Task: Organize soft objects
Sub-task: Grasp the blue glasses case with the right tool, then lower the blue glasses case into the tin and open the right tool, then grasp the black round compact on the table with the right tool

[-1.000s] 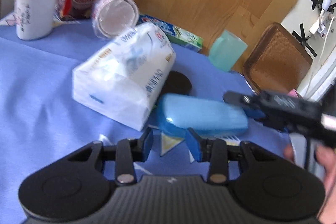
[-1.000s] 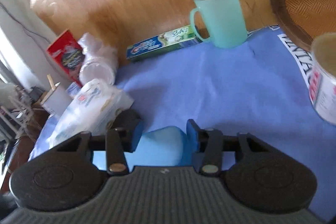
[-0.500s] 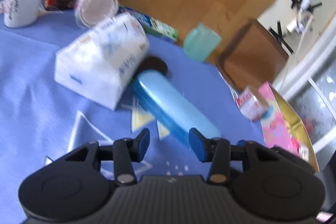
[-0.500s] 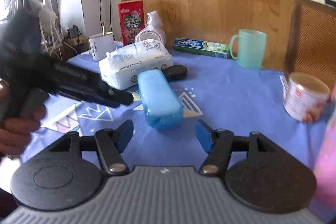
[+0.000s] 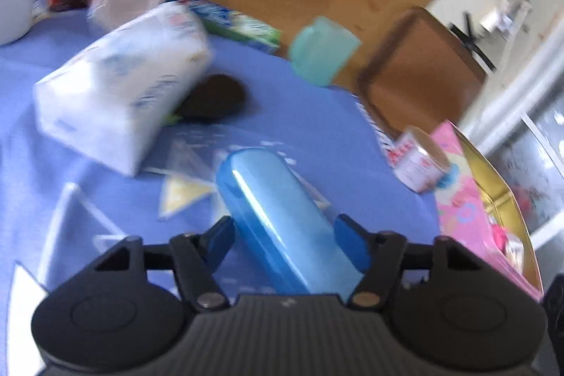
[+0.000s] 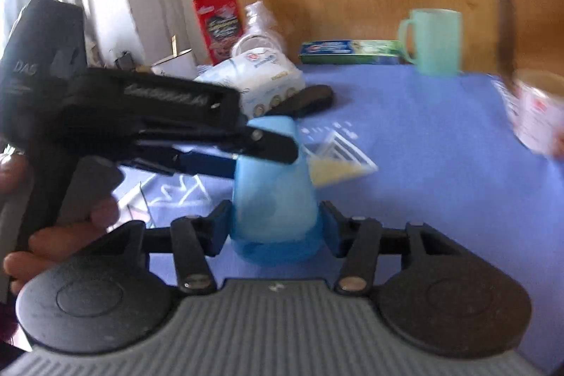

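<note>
- Landmark: blue case, a long glossy hard-looking case lying on the blue cloth of the bench, near the front edge.
- Left gripper: fingers spread, one on each side of the blue case near its close end. A gap shows at the left finger; contact at the other is too blurred to tell. Reads as released, straddling the case.
- Right gripper: fingers sit against both sides of the near end of the case. They appear pressed on it, grasping the case.
- In the right wrist view the left gripper's black body crosses in from the left, over the far part of the case; the person's hand holds its handle.
- Tissue pack: white soft pack, beyond the case and to its left, tilted, apart from the case.
- Dark oval thing: just beside the tissue pack, between it and the case; kind cannot be told.
- Beyond the case, along the back of the bench: toothpaste box, green mug, red box, white mug.
- Tin can stands right of the case, a pink box just past it.
- Both views are motion-blurred.
</note>
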A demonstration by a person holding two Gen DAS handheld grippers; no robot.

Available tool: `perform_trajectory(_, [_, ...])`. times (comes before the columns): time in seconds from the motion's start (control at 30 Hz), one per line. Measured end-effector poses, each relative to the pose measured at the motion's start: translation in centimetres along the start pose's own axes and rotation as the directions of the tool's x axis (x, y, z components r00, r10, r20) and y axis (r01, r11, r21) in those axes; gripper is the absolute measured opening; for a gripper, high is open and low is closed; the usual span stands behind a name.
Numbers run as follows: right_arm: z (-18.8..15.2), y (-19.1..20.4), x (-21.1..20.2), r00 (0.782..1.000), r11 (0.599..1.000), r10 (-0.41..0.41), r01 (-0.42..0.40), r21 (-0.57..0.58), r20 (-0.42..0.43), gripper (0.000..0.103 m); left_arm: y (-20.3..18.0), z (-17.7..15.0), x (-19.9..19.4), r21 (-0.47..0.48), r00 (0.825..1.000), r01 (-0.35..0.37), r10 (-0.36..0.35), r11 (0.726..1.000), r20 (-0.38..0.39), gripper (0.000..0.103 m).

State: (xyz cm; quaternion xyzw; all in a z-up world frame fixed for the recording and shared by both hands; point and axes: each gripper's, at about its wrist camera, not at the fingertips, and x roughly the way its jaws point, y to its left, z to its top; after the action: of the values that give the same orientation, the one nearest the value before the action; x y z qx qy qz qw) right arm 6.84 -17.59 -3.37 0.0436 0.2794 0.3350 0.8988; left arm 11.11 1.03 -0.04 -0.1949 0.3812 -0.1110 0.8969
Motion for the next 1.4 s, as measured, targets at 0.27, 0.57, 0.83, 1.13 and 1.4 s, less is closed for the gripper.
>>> perform_trajectory(0.27, [0.3,-3.1,-9.5,0.9,0.95,-0.308,0.306,0.057,0.308,0.056,-14.2,2.2,0.3,0.308,0.979,0.173,-0.197,0.935,0.045,0.058])
perform_trajectory(0.57, [1.9,-14.1,-12.8,0.643,0.694,-0.72,0.682,0.23,0.262,0.059,-30.3,0.6,7.7,0.538,0.967,0.228,-0.255,0.811,-0.026,0.055])
perform_trajectory(0.83, [-0.5,-16.1,-15.2,0.579,0.64,-0.768,0.689,0.339,0.275,0.059,-29.3,-1.0,8.8,0.528,0.983,0.173,-0.183,0.831,-0.034,0.055])
perform_trajectory(1.13, [-1.3,-11.7,-16.2,0.626,0.721,-0.692,0.583,0.374,0.359,0.059,-23.3,-1.9,4.0,0.522,0.986,0.127,-0.165,0.843,0.026,0.057])
perform_trajectory(1.4, [0.4,-6.3,-11.6,0.792,0.871,-0.492,0.449,0.2,0.362,0.059,-10.6,-2.6,-0.3,0.403,0.993,-0.058,0.01,0.913,0.121,0.057])
